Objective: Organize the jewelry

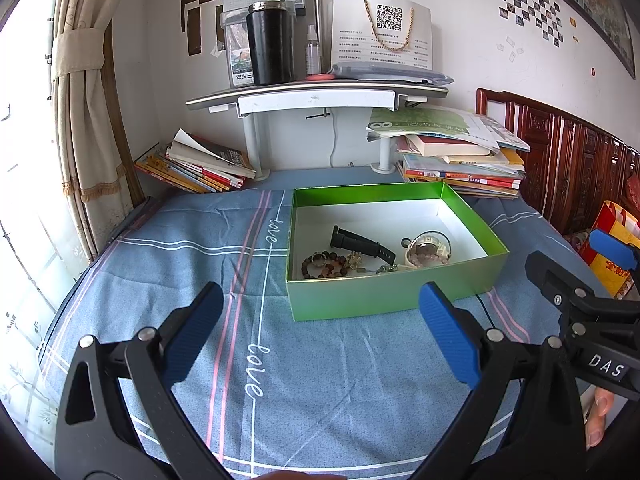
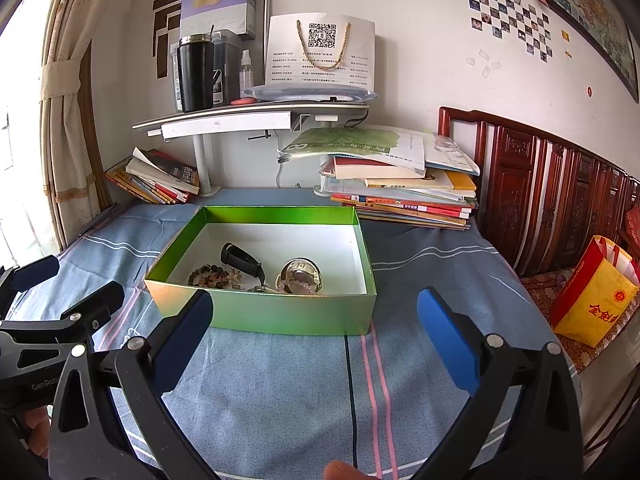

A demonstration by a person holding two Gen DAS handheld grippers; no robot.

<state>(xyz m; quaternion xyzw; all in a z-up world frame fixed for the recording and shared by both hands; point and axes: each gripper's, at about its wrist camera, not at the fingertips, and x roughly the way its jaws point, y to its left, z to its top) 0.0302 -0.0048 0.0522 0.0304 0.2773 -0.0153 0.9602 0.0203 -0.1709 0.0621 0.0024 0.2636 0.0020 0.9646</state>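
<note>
I am holding my left gripper [image 1: 320, 334] and my right gripper [image 2: 314, 334] just in front of the green box [image 1: 390, 294], above the blue cloth [image 1: 240, 360]. Both are spreading their jaws wide, holding and touching nothing. Inside the box are lying a black watch strap [image 1: 362, 245], a brown bead bracelet [image 1: 325, 265] and a pink bead bracelet [image 1: 428, 259], all near the front wall.

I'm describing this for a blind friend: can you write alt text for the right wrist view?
An open green cardboard box sits on a blue striped cloth, holding a black watch strap, a brown beaded bracelet and a round glassy trinket. The open right gripper with blue pads hovers before it, empty; the left gripper shows at the left edge.
</note>
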